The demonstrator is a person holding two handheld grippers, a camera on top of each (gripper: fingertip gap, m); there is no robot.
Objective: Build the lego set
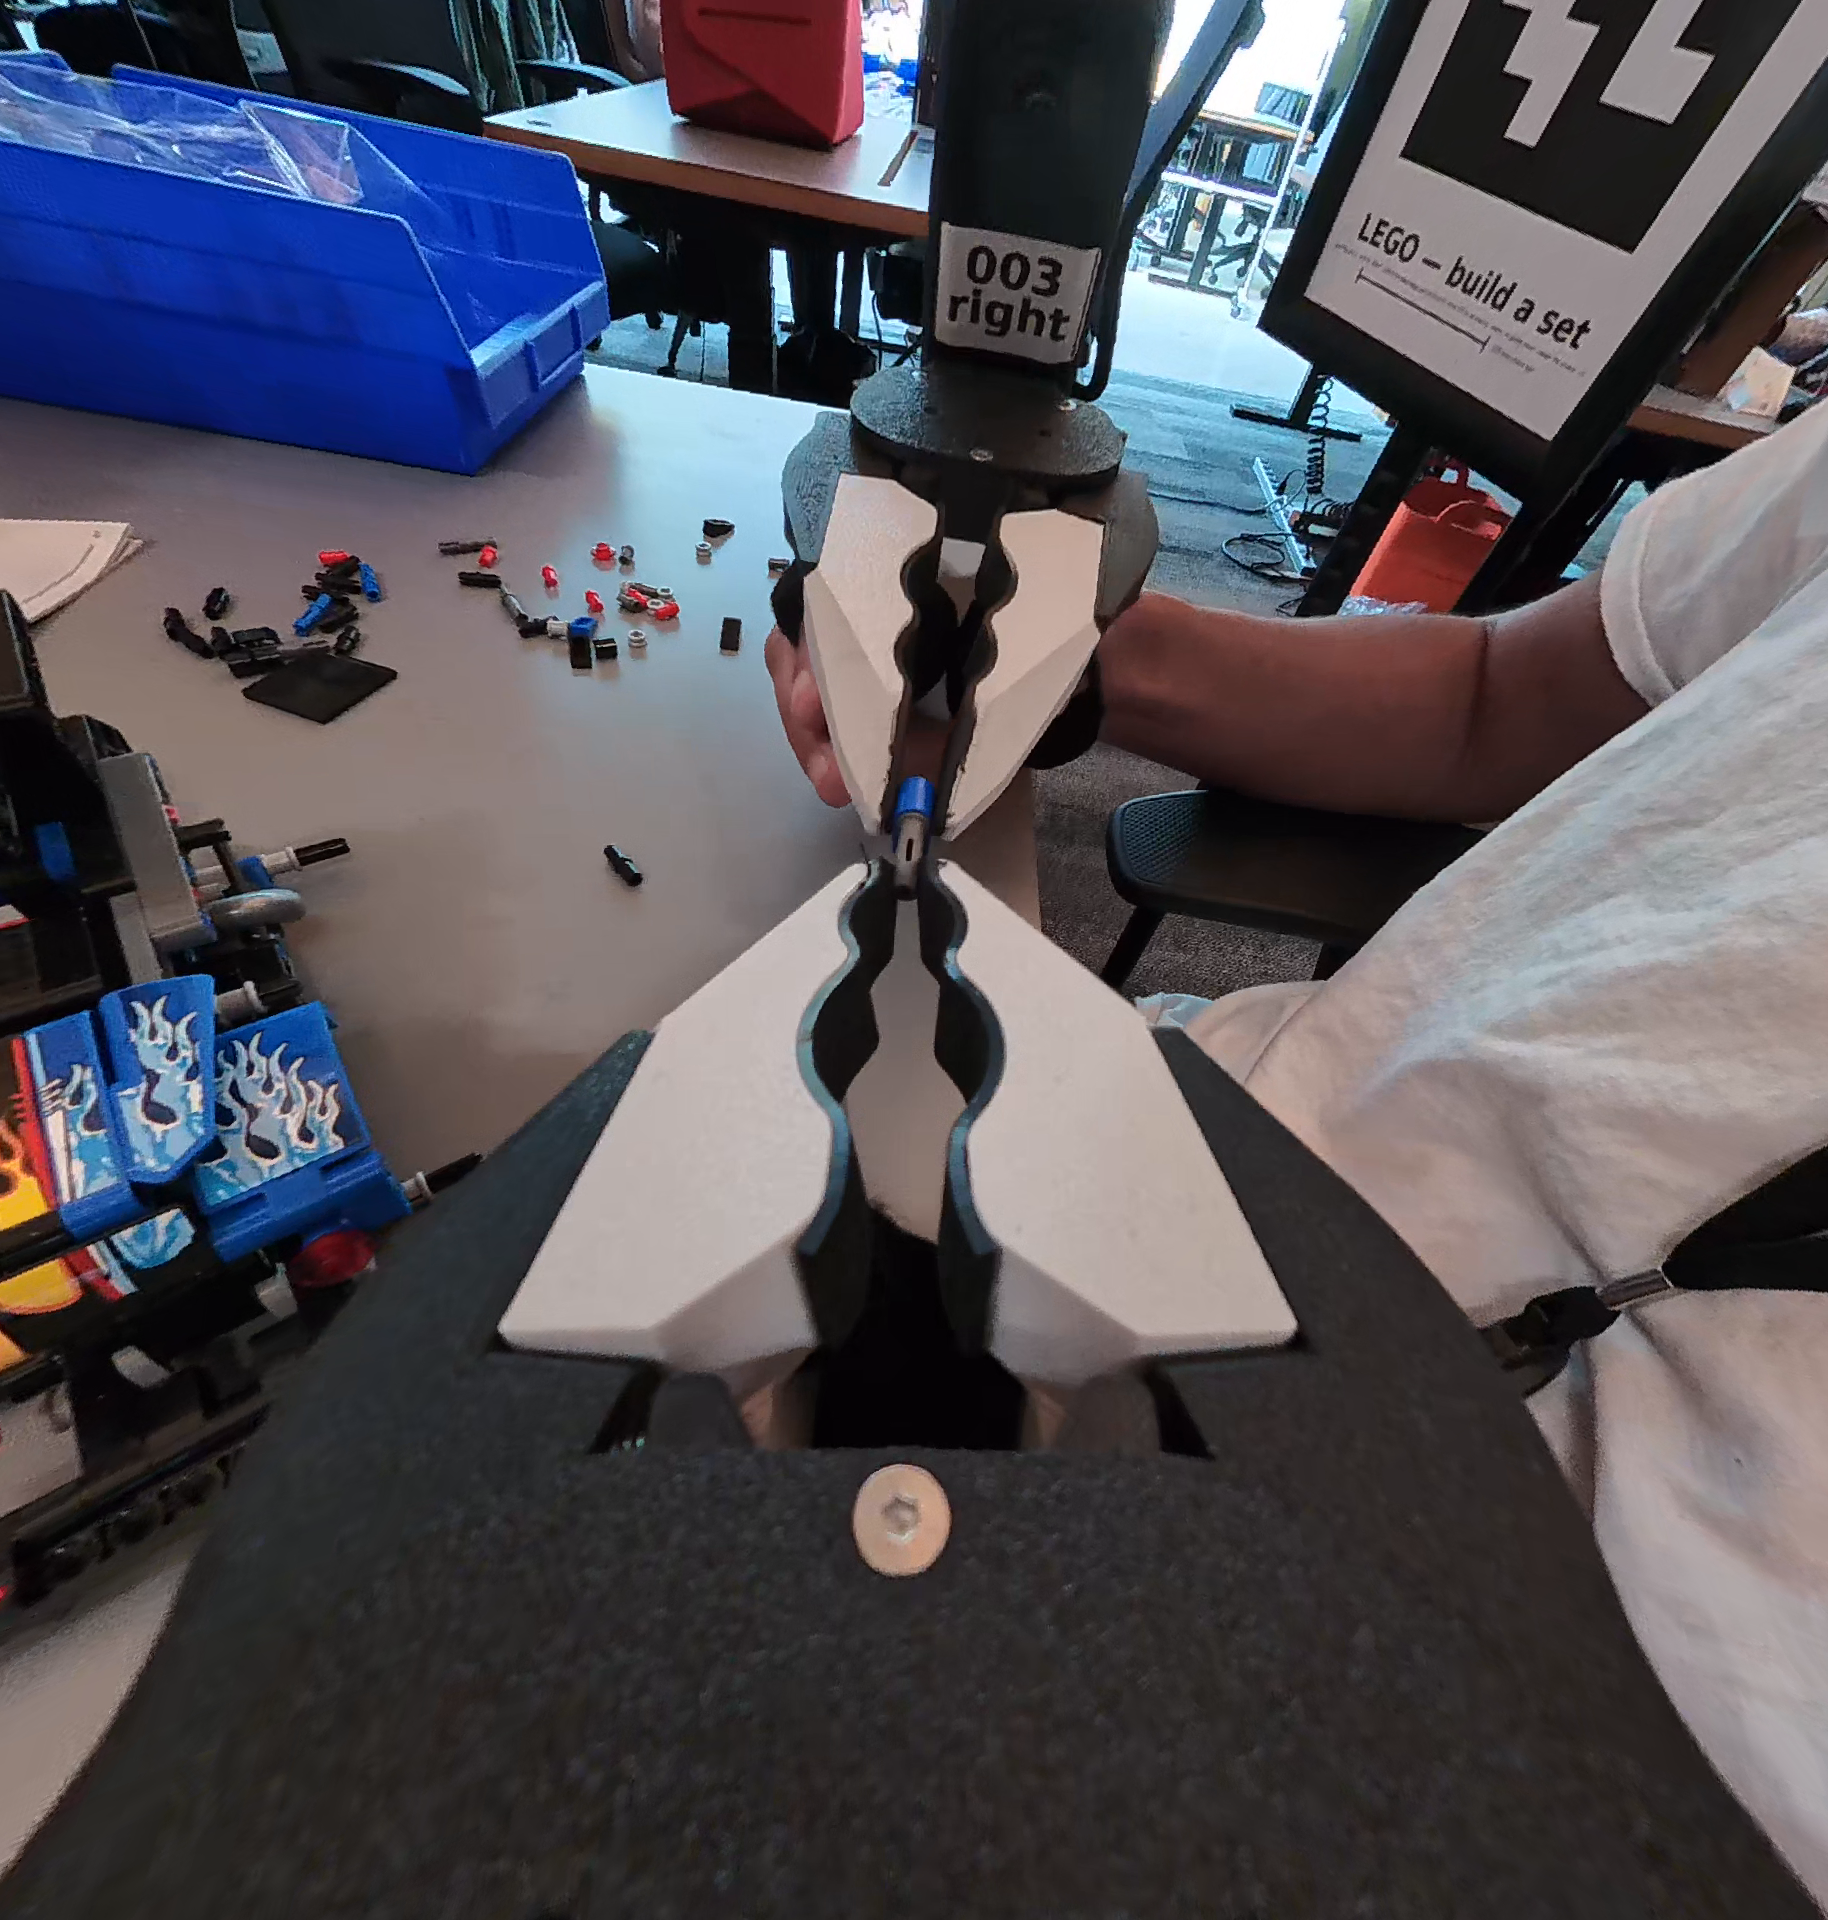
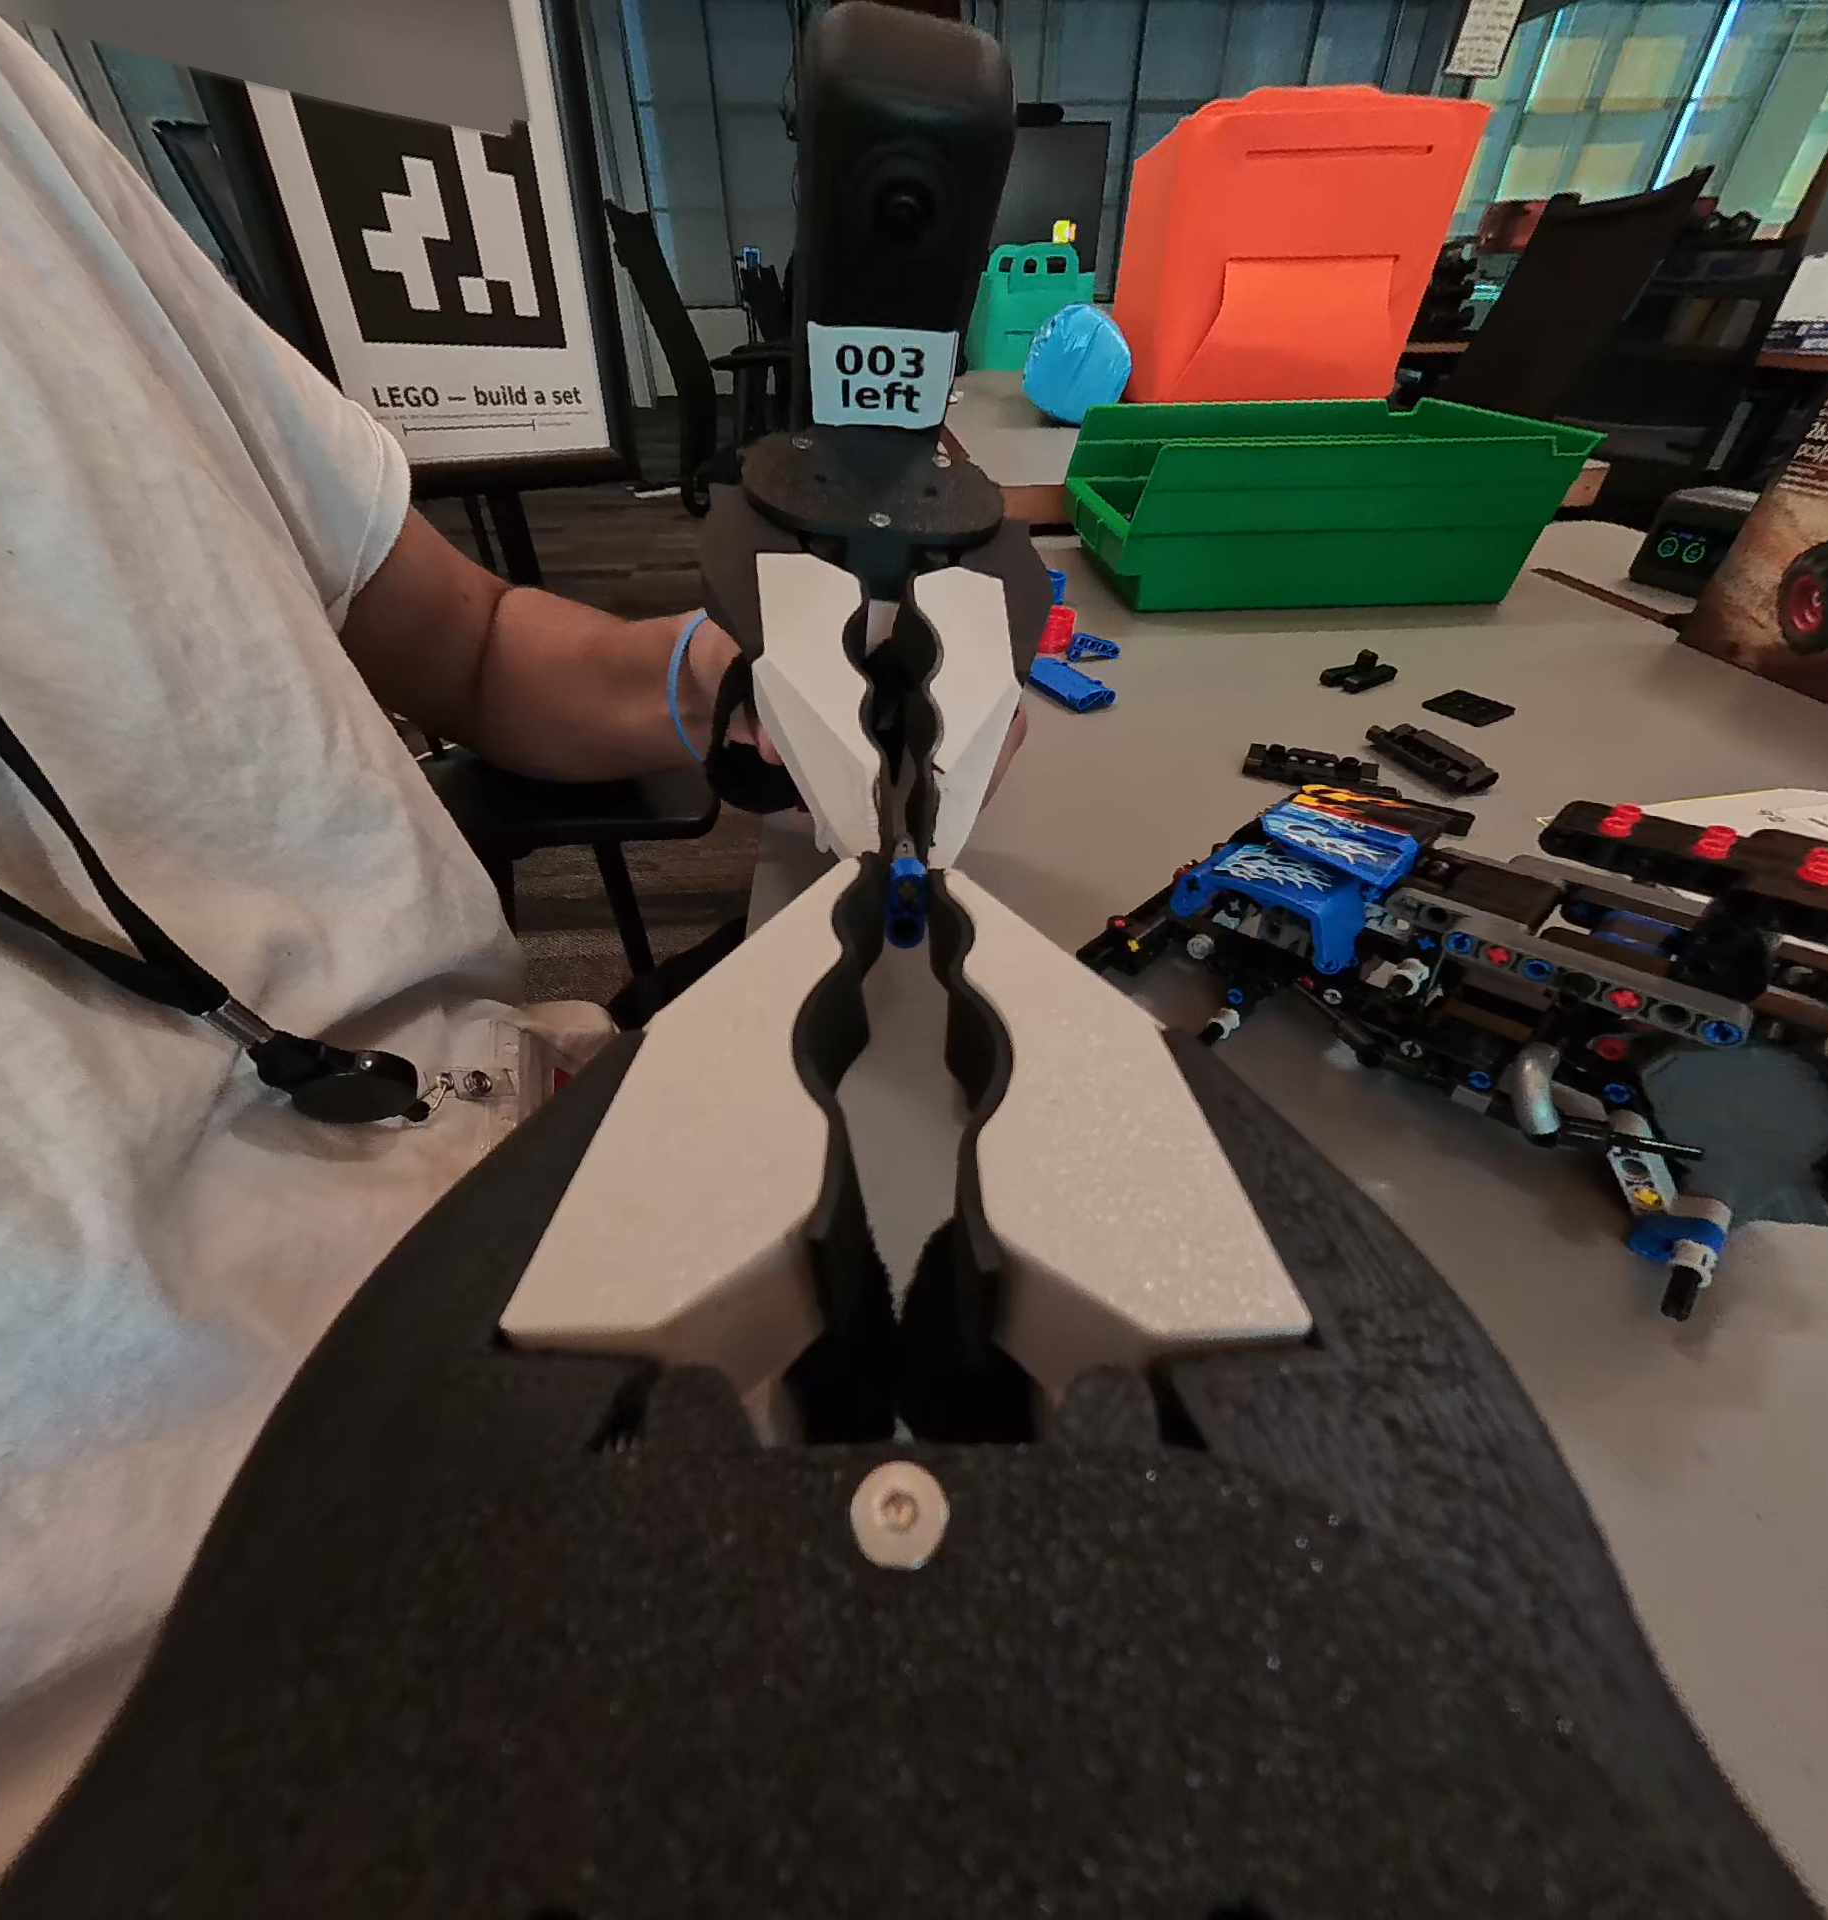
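Observation:
My two grippers meet tip to tip above the table's near edge. My left gripper (image 1: 902,881) is shut on the grey pin (image 1: 907,847). My right gripper (image 2: 905,883) is shut on a small blue connector (image 2: 905,902), which the pin's far end meets. In the left wrist view the right gripper (image 1: 915,821) faces me with the blue connector (image 1: 915,798) at its tips. In the right wrist view the left gripper (image 2: 905,836) faces me. The partly built black and blue vehicle with flame panels (image 1: 141,1122) (image 2: 1461,956) lies on the grey table (image 1: 536,810).
Several small loose black, red and blue pieces (image 1: 536,603) lie scattered mid-table. A blue bin (image 1: 266,291) stands at the back. A green bin (image 2: 1305,509), black beams (image 2: 1429,753) and blue parts (image 2: 1071,681) lie beyond. The person's white shirt (image 1: 1512,1143) and a chair (image 1: 1253,852) are close by. My left and right fingertips are right by each other.

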